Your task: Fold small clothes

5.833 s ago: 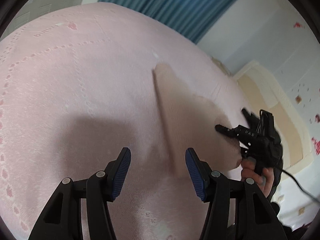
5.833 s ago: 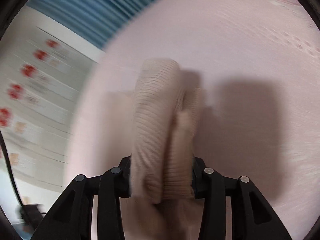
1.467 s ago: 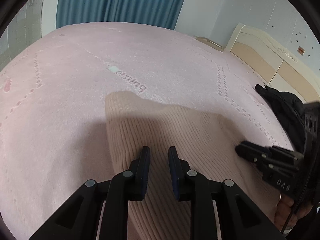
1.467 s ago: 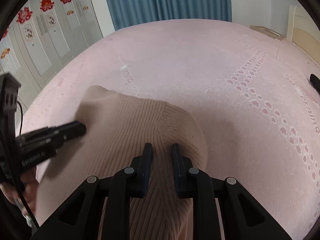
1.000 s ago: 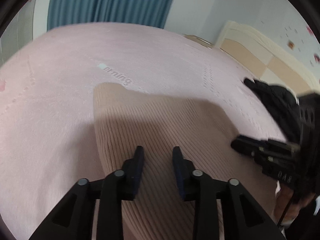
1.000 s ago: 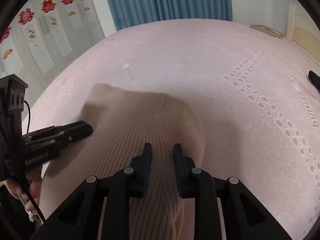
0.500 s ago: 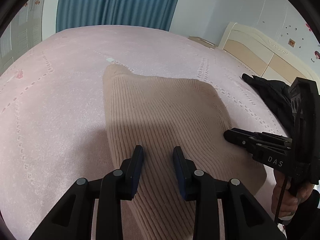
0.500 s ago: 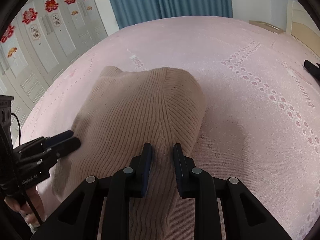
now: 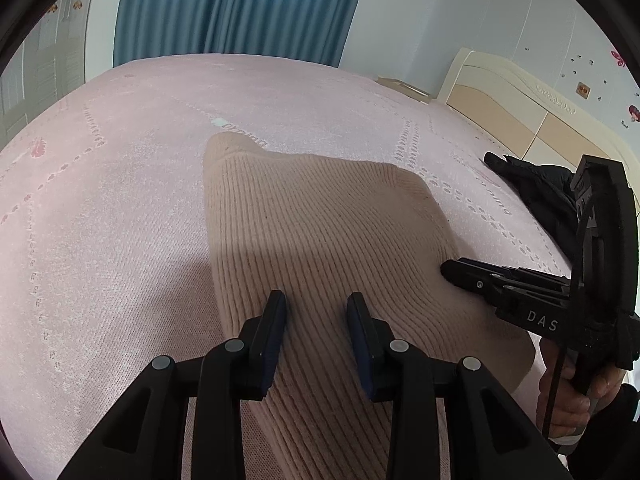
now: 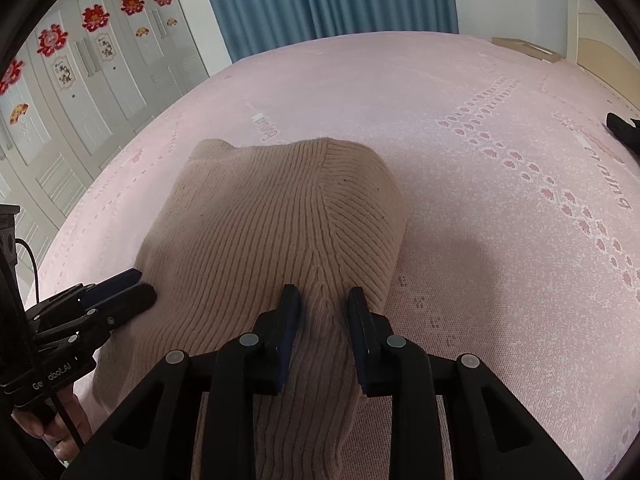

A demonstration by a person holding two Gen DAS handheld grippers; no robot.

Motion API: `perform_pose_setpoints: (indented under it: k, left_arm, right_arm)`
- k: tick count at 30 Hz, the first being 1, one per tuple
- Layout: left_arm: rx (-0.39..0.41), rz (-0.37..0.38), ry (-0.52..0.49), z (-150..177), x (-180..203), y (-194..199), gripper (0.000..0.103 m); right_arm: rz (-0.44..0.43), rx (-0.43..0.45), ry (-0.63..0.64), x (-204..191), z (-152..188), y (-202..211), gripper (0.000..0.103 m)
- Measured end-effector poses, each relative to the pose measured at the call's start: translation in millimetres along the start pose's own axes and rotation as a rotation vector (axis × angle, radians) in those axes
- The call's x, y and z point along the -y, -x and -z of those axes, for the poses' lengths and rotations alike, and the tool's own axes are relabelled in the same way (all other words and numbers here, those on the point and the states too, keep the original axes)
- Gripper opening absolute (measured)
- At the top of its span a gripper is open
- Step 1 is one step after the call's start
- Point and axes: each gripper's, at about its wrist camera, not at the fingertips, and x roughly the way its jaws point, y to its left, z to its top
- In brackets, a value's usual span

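A big bed (image 9: 120, 208) with a pink cover is filling most of both views, and little flower prints are running across it in lines. Blue curtains (image 9: 240, 12) are hanging at the top of both frames. White closet doors (image 10: 80, 92) with red paper flowers are standing at the upper left of the right wrist view. A cream headboard (image 9: 520, 108) is showing at the upper right of the left wrist view. A tan knit sweater (image 9: 320, 232) is lying on the bed in the middle of both frames, and its near end is lifting up toward the cameras. A black piece of clothing (image 9: 536, 188) is lying on the bed at the right of the left wrist view, well apart from the sweater. The left hand-held gripper (image 9: 316, 312) is sitting at the bottom middle of its own view, and its blue pads are pinching a raised fold of the sweater between them. The right hand-held gripper (image 10: 324, 304) is sitting at the bottom middle of its own view, and it is squeezing a bunched ridge of the sweater the same way. Each gripper is also showing in the other view, at the side edge of the sweater. A hand (image 9: 576, 404) is holding the right gripper's handle at the lower right of the left wrist view. Another hand (image 10: 60, 424) is holding the left gripper's handle at the lower left of the right wrist view.
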Motion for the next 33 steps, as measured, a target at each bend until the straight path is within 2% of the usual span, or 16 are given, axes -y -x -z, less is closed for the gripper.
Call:
perform_pose_setpoints:
  k: [16,19,24,30,33]
  left_arm:
    - [-0.049,-0.031,0.041,-2,5,14,0.031]
    - [-0.057,-0.036,0.046,2,3,21,0.031]
    - [-0.061,-0.052,0.059,10,3,24,0.035]
    - [-0.062,-0.051,0.078,10,1,18,0.039]
    - [-0.063,-0.056,0.078,9,2,15,0.042]
  right_arm:
    - [-0.016,-0.012,-0.079,10,2,14,0.025]
    - [0.006,-0.014,-0.075,11,4,17,0.032]
    - [-0.009,-0.013,-0.097,13,7,14,0.032]
    - [-0.02,-0.01,-0.145,20,4,9,0.044]
    - [-0.047,-0.017,-0.187,25,1,3,0.045]
